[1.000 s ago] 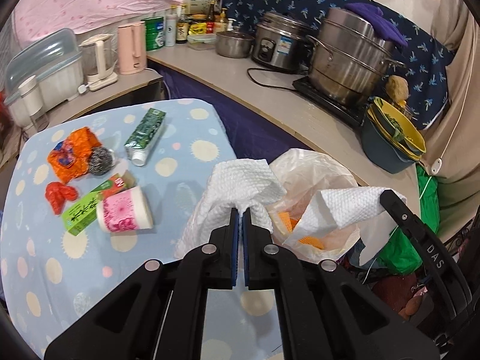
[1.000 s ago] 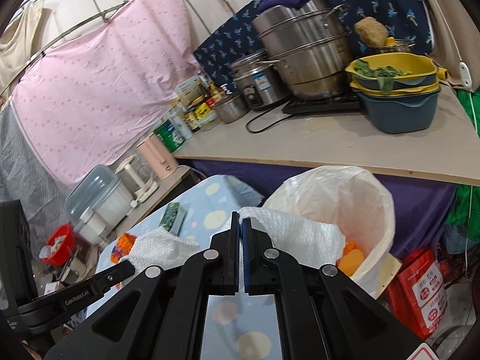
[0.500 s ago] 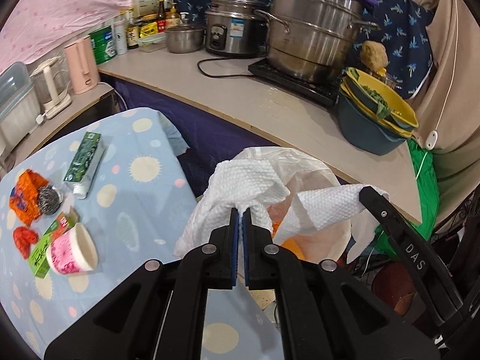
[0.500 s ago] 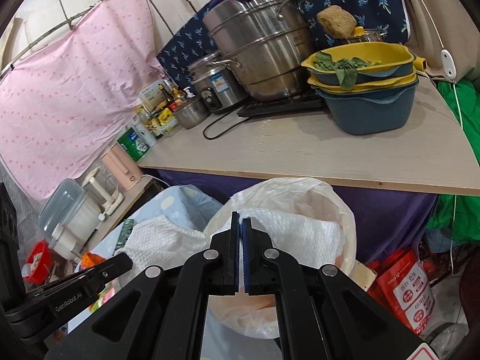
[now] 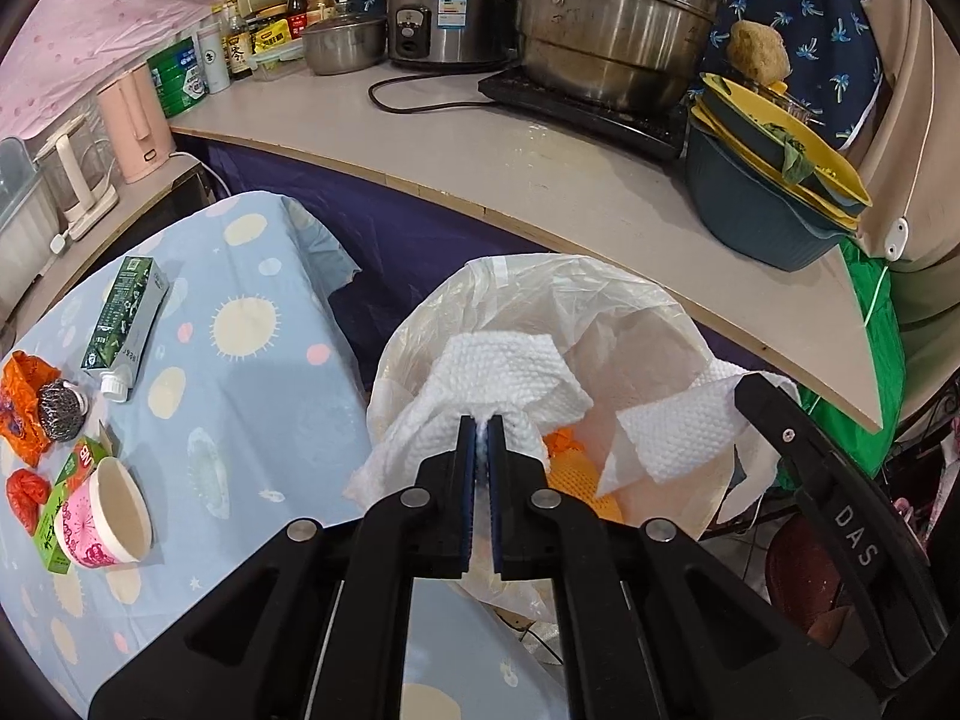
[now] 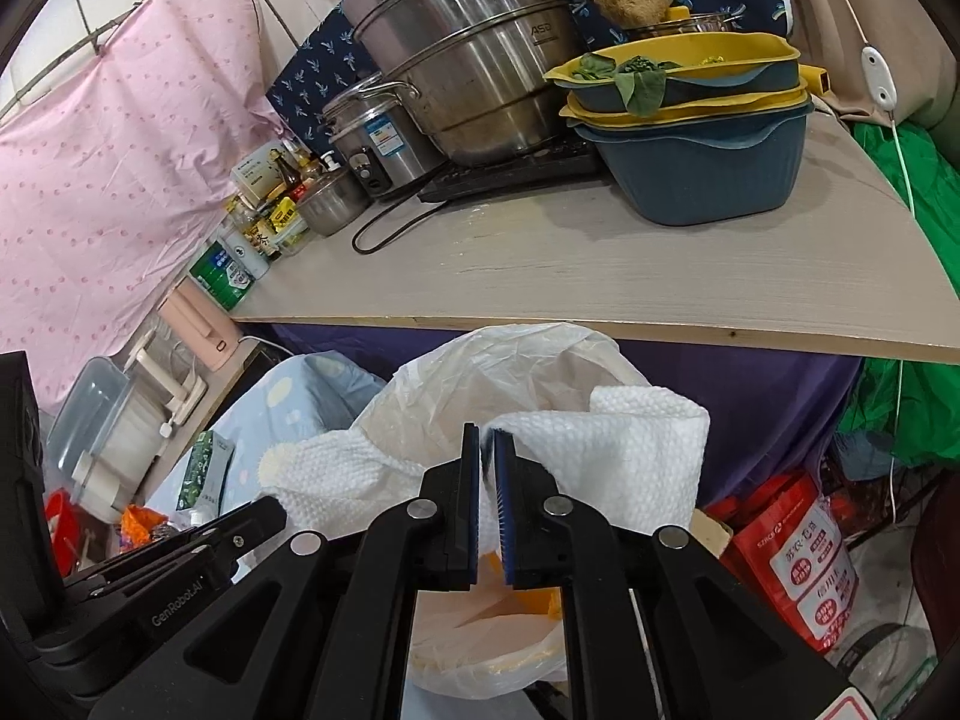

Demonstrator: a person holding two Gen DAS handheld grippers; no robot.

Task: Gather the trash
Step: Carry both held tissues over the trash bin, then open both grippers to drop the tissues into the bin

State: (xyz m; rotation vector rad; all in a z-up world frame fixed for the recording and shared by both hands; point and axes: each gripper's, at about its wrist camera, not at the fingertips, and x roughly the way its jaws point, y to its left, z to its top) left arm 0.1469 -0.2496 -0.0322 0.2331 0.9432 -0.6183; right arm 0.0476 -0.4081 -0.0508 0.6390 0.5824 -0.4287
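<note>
Item one: my left gripper (image 5: pixel 480 420), jaws pinched tight on a white paper towel (image 5: pixel 504 372), which hangs over the open mouth of the plastic-lined trash bin (image 5: pixel 600 300). Item two: my right gripper (image 6: pixel 486 438), jaws just parting to a narrow gap, second paper towel (image 6: pixel 624 456) draped at its right finger above the same bin. Remaining on the blue-clothed surface (image 5: pixel 252 360): paper cup (image 5: pixel 108 516), toothpaste box (image 5: pixel 123 318), steel scourer (image 5: pixel 60 408), orange wrappers (image 5: pixel 21 384).

- A cramped home kitchen.
- Steel pots (image 5: pixel 606 18), rice cooker (image 5: pixel 444 12) and sauce bottles (image 5: pixel 264 30) crowd the counter (image 5: pixel 540 168).
- A kettle (image 5: pixel 129 114) stands nearby.
</note>
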